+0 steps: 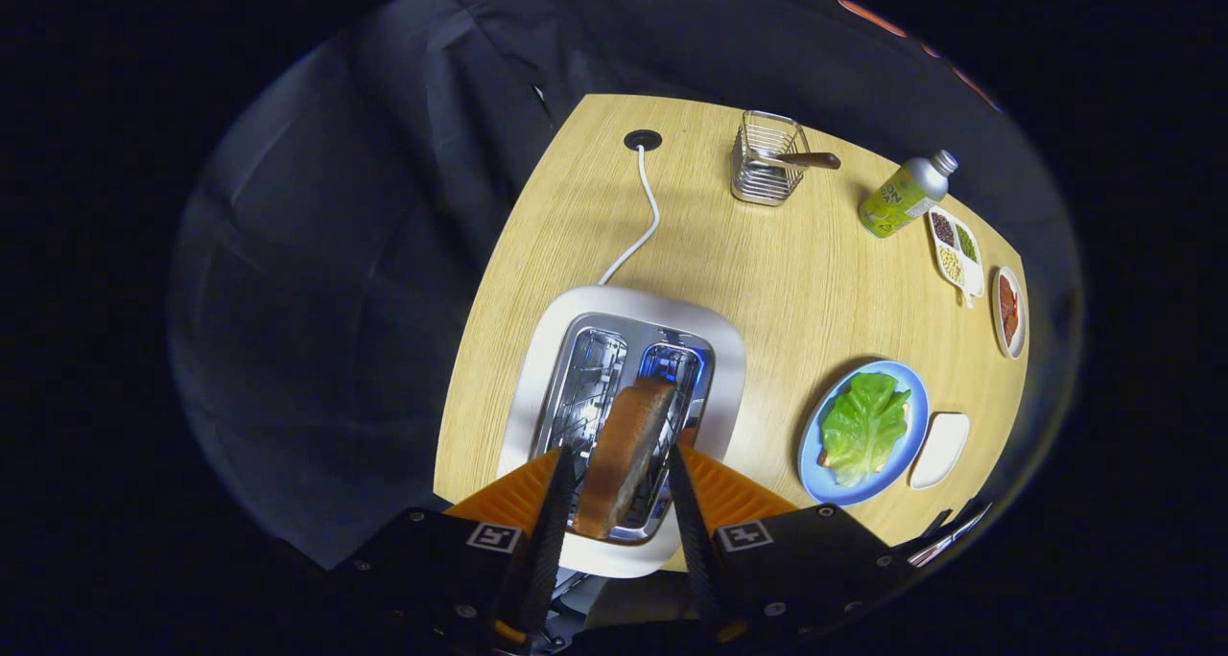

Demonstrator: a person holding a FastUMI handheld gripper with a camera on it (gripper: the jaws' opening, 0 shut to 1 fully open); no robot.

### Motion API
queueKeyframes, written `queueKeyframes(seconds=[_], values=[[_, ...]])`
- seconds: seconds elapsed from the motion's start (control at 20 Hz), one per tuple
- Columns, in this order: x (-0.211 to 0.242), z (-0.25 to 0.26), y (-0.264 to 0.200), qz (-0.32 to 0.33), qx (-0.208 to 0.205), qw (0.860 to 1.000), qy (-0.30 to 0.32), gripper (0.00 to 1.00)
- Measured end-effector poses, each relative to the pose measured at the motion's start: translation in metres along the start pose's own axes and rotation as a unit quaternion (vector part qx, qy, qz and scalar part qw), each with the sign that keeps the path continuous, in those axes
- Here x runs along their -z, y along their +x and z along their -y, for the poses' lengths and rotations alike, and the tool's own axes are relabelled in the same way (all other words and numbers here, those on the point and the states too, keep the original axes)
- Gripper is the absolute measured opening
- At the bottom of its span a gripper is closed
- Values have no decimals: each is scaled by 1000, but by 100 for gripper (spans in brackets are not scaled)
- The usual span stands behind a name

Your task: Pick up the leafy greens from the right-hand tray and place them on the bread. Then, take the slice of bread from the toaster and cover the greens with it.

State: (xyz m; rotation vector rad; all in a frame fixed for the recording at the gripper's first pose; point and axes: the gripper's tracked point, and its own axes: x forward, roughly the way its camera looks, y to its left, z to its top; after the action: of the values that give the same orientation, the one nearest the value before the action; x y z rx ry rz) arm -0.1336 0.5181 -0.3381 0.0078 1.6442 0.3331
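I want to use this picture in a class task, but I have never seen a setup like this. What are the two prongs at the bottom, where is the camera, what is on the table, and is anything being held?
The camera rides on a hand-held two-finger gripper and looks forward along its fingers, here down onto a wooden table. Those fingers are the two prongs. Between them stands a slice of bread, on edge above a slot of the white toaster. The fingers sit close on either side, but I cannot tell whether both press on it.

Beside the toaster is a blue plate with leafy greens lying on bread that peeks out at the leaf's edge. Next to it is a small white dish. Further off stand a wire basket with a utensil, a green bottle lying on its side, and two little dishes of food.
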Motion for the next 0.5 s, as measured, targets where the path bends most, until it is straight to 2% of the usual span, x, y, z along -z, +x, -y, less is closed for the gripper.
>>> queueKeyframes(seconds=[0.15, 0.25, 0.3, 0.5], values=[[3, 3, 4, -12, 12, 1000, 5, 48], [5, 5, 6, -15, 11, 1000, 15, 34], [3, 6, 7, -11, 9, 1000, 18, 23], [-1, 8, 1, 2, -21, 999, 27, 14]])
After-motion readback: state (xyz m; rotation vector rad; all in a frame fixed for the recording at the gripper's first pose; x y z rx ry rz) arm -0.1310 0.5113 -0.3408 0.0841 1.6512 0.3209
